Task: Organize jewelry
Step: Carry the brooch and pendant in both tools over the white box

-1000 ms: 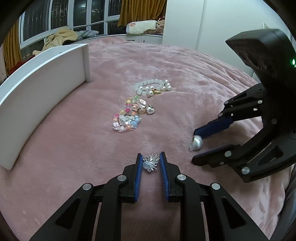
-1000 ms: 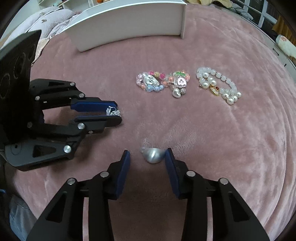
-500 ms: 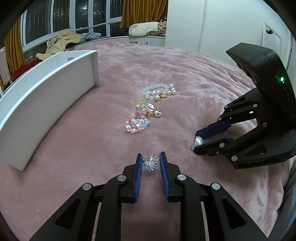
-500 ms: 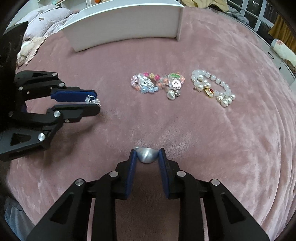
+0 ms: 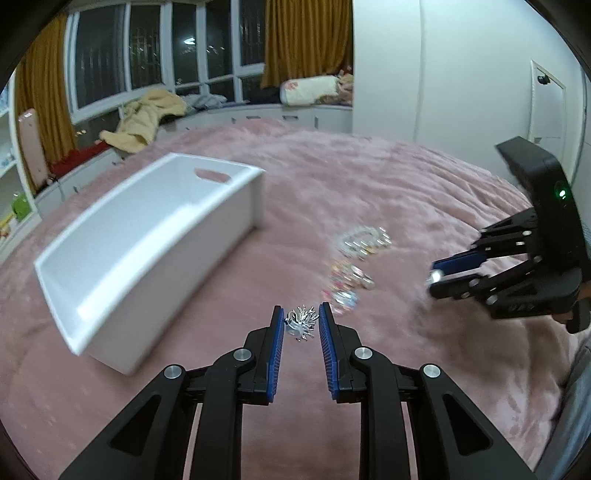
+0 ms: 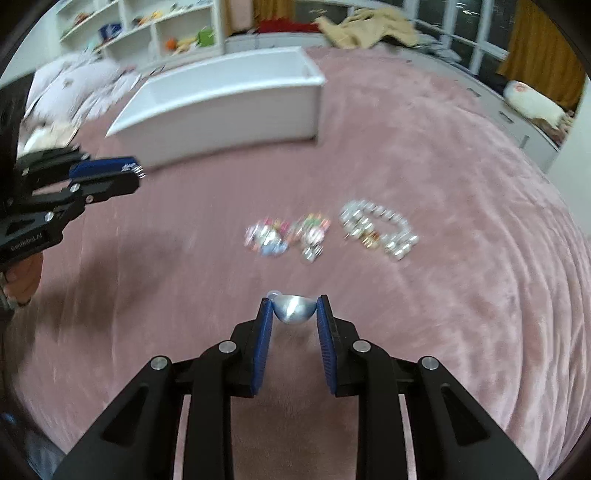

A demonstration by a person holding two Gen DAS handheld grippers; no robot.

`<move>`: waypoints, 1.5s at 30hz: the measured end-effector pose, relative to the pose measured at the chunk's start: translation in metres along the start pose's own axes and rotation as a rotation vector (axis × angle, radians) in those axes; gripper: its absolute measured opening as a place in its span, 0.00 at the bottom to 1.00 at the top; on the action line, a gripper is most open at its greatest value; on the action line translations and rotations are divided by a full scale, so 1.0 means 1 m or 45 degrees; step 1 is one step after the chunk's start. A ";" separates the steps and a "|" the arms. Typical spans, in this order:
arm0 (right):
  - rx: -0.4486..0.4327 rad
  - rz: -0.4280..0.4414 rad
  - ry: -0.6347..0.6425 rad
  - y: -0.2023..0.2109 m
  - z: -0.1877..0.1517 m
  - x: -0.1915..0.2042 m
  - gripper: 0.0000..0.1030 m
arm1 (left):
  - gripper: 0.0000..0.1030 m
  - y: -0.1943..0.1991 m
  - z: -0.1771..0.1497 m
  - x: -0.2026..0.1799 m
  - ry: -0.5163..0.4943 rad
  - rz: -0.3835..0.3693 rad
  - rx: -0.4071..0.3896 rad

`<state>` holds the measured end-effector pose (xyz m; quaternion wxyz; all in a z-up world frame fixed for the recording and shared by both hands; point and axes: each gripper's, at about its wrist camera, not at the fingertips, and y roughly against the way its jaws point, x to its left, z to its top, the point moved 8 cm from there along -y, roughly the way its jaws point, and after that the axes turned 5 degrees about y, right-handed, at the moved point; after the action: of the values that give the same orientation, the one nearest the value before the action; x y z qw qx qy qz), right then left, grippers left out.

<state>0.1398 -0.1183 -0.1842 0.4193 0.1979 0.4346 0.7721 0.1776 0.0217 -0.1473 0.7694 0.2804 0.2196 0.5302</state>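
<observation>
My left gripper (image 5: 301,325) is shut on a spiky silver brooch (image 5: 302,324) and holds it above the pink blanket; it shows in the right wrist view (image 6: 135,172) too. My right gripper (image 6: 293,314) is shut on a round silver piece (image 6: 293,311), also seen at its tips in the left wrist view (image 5: 435,276). A white open box (image 5: 147,251) stands on the bed to the left; in the right wrist view the box (image 6: 229,107) is at the far side. A colourful bead bracelet (image 6: 286,236) and a pearl bracelet (image 6: 378,230) lie on the blanket.
The pink blanket (image 5: 369,177) covers the whole bed. Beyond it are a window ledge with clothes (image 5: 144,118), white shelves (image 6: 147,33) and a pillow (image 6: 535,103). The person's hand (image 6: 22,280) holds the left gripper.
Both grippers have risen from the blanket with their pieces. The right gripper closed on the silver piece. The box's open inside now shows in both views.
</observation>
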 end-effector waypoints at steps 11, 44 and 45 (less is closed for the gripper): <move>-0.073 -0.030 -0.006 -0.003 0.064 0.002 0.24 | 0.29 0.023 0.035 0.071 0.033 0.100 -0.065; -0.139 -0.025 0.117 -0.018 0.150 0.014 0.24 | 0.22 -0.005 0.031 0.075 0.035 0.057 -0.019; -0.140 -0.027 0.127 -0.019 0.157 0.015 0.24 | 0.22 -0.002 0.038 0.083 0.040 0.084 -0.033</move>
<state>0.2455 -0.0213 -0.1156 0.4157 0.1314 0.4140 0.7991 0.2311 0.0917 -0.1234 0.7515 0.2691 0.2154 0.5625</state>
